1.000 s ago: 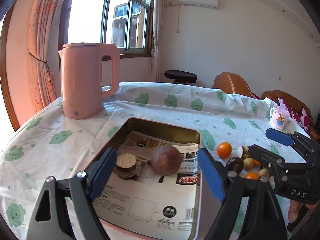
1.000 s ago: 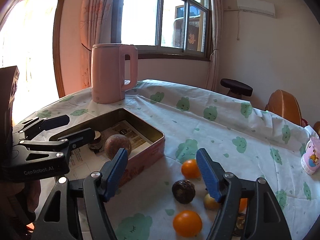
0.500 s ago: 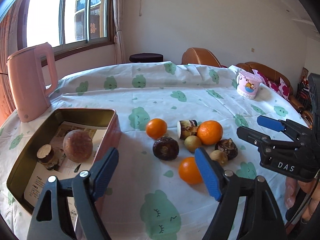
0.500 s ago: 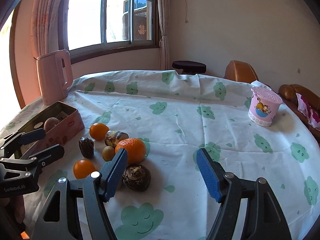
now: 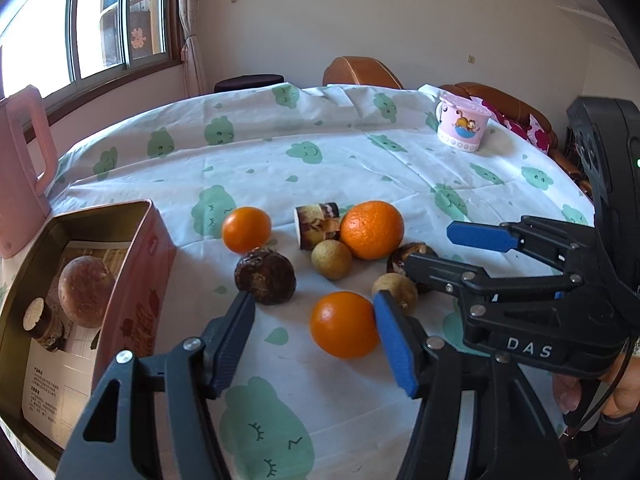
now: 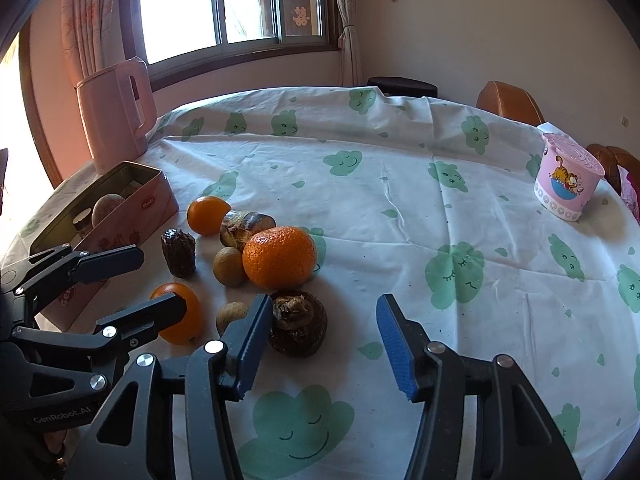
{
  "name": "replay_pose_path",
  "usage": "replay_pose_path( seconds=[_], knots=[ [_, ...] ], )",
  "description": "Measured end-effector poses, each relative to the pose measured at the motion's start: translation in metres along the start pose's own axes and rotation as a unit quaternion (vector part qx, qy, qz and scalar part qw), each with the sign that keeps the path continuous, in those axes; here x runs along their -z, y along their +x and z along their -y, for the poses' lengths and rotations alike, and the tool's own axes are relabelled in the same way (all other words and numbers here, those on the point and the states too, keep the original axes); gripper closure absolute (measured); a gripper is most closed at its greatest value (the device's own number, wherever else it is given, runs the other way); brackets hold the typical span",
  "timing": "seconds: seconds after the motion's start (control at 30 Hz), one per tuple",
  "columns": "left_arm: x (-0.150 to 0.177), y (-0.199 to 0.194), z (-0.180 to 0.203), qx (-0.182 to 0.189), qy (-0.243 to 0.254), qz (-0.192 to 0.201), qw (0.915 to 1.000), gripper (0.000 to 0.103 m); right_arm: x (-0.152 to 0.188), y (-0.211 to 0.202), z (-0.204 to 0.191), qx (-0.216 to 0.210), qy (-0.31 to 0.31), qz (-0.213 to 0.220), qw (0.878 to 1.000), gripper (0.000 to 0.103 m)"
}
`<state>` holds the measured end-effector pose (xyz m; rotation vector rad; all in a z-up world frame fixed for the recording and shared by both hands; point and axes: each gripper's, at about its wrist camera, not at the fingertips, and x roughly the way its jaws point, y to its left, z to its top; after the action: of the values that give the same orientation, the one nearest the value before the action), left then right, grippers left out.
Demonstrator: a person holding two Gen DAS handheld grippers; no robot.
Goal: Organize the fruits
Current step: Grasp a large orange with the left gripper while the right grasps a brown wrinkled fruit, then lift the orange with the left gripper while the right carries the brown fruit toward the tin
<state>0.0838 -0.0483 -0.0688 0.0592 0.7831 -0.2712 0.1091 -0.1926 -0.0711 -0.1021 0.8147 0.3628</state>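
Two fruits already sit in the tin (image 5: 132, 280) at the table's left edge. Eight more wait in a bunch beside it. Both grippers, left (image 5: 316, 344) and right (image 6: 320, 344), have been closing but grasp nothing.

Left tongs (image 5: 314, 332) closing around small orange (image 5: 344, 324); right pad (image 5: 394, 344) seemingly touching it.

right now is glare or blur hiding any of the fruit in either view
Left wrist view: fruit sharp, the window blown out, fisheye bending the edges. Right wrist view: sun washes the left edge by the tin, yet the big orange stays crisp, its shadow falling rightward.
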Motion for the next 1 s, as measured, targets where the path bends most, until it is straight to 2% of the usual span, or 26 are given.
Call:
replay_pose_path(
  seconds=[0.17, 0.4, 0.43, 0.5, 0.57, 0.6, 0.63, 0.83, 1.0],
  knots=[
    [0.000, 0.000, 0.001, 0.005, 0.000, 0.000, 1.0000, 0.039, 0.001, 0.001, 0.000, -0.011, 0.002, -0.004, 1.000, 0.047],
    [0.000, 0.006, 0.001, 0.031, 0.003, -0.018, 0.9994, 0.041, 0.002, 0.004, -0.002, -0.043, 0.002, -0.015, 0.999, 0.057],
    [0.000, 0.007, 0.001, 0.033, 0.003, -0.020, 0.9992, 0.043, 0.001, 0.005, -0.001, -0.049, 0.006, -0.017, 0.999, 0.057],
    [0.001, 0.007, 0.003, 0.044, 0.008, -0.021, 0.9988, 0.057, 0.002, 0.008, 0.002, -0.065, 0.014, -0.023, 0.997, 0.058],
    [0.001, 0.005, 0.006, 0.046, 0.015, -0.018, 0.9987, 0.065, 0.002, 0.010, 0.002, -0.076, 0.017, -0.027, 0.997, 0.062],
    [0.002, 0.004, 0.007, 0.044, 0.015, -0.018, 0.9987, 0.066, 0.002, 0.009, 0.001, -0.077, 0.015, -0.026, 0.997, 0.069],
    [0.002, 0.004, 0.007, 0.044, 0.014, -0.017, 0.9988, 0.066, 0.002, 0.008, 0.000, -0.073, 0.013, -0.023, 0.997, 0.070],
    [0.002, 0.000, -0.005, 0.045, -0.013, -0.003, 0.9989, 0.066, 0.003, 0.002, -0.001, -0.055, 0.009, -0.006, 0.998, 0.071],
    [0.002, -0.008, -0.011, 0.029, -0.027, 0.020, 0.9990, 0.066, 0.003, -0.006, -0.004, -0.038, 0.000, 0.015, 0.999, 0.071]
  ],
)
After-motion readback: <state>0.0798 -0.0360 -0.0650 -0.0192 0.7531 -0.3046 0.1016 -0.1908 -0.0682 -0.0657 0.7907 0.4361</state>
